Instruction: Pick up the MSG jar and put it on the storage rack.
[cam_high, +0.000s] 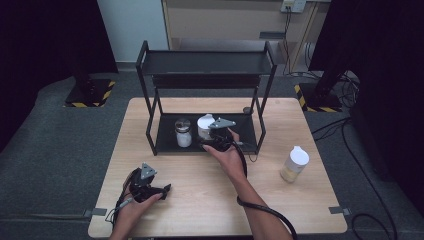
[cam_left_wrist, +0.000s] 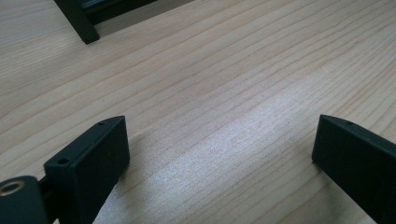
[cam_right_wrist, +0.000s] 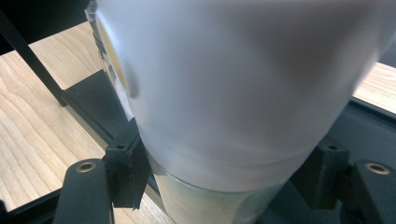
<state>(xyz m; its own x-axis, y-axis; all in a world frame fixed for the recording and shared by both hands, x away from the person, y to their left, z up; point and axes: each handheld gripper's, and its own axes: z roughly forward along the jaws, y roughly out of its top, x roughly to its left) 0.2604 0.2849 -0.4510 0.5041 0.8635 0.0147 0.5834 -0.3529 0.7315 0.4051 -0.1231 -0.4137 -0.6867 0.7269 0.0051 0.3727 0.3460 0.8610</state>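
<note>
One white-lidded clear jar (cam_right_wrist: 224, 102) is clamped between the pads of the right gripper (cam_high: 212, 137) at the front of the black metal rack's lower shelf (cam_high: 167, 142), just beside one silver-lidded glass jar (cam_high: 183, 133). A third container, one white-capped bottle of yellowish contents (cam_high: 294, 164), stands well apart on the light wooden table (cam_high: 200, 200). The left gripper (cam_left_wrist: 219, 149) hangs over bare tabletop, jaws spread with nothing between them; the rack's front uprights flank the held jar.

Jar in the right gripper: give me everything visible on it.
The white-capped clear jar has a tall frosted white lid over a clear, glass-like body with pale contents. It looks about upright over the black metal rack's lower shelf, beside a silver-lidded jar. The right gripper is shut on it, fingers pressing just below the lid.
</note>
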